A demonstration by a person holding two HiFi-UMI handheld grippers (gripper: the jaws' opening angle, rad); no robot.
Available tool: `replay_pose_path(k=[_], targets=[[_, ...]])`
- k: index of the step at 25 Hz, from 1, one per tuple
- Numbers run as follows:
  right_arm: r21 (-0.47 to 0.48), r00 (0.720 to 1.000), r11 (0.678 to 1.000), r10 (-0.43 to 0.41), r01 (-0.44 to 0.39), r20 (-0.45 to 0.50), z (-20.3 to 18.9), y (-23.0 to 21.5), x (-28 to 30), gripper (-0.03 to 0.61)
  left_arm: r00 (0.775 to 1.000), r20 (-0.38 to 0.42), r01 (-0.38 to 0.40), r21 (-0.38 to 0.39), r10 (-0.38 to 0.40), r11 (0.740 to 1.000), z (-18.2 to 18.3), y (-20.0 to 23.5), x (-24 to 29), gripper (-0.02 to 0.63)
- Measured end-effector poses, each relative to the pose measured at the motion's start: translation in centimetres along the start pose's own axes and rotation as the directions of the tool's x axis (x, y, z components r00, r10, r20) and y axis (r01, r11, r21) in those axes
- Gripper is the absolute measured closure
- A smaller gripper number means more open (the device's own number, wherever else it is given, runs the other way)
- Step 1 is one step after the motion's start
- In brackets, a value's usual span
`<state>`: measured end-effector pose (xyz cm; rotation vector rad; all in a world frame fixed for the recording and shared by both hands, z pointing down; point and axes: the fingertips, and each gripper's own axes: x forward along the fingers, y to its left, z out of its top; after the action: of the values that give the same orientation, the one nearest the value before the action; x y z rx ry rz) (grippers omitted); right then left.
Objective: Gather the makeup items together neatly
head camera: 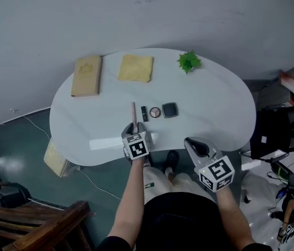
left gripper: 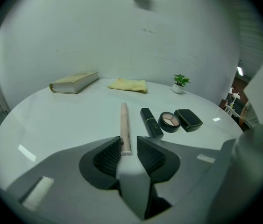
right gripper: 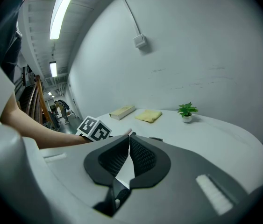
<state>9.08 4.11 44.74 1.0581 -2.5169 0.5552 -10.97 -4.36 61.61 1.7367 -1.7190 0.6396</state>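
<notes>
On the white table (head camera: 214, 103) a pink tube (head camera: 134, 113) (left gripper: 125, 129), a black lipstick (head camera: 144, 113) (left gripper: 151, 122), a round eyeshadow pan (head camera: 155, 112) (left gripper: 170, 121) and a dark compact (head camera: 169, 110) (left gripper: 188, 119) lie side by side in a row. My left gripper (head camera: 134, 128) (left gripper: 125, 141) points down at the tube's near end. That end lies between its pads, with a sliver of table showing on the right side. The tube rests flat on the table. My right gripper (head camera: 192, 143) (right gripper: 129, 139) hovers off the table's front edge, shut and empty.
A tan book (head camera: 86, 75) (left gripper: 74, 82), a yellow cloth (head camera: 135, 68) (left gripper: 128, 85) and a small potted plant (head camera: 189, 61) (left gripper: 180, 83) sit along the table's far side. A wooden chair (head camera: 42, 226) stands on the floor at lower left, and dark bags (head camera: 277, 132) stand at the right.
</notes>
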Motion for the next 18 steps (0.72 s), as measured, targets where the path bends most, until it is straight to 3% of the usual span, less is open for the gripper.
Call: replay_pose_path(k=[18], targets=[[0.002, 1.0, 1.0, 0.004, -0.004, -0.003, 0.13, -0.15, 0.27, 0.563, 1.0, 0.006, -0.005, -0.01, 0.005, 1.0, -0.07, 0.16, -0.02, 0.503]])
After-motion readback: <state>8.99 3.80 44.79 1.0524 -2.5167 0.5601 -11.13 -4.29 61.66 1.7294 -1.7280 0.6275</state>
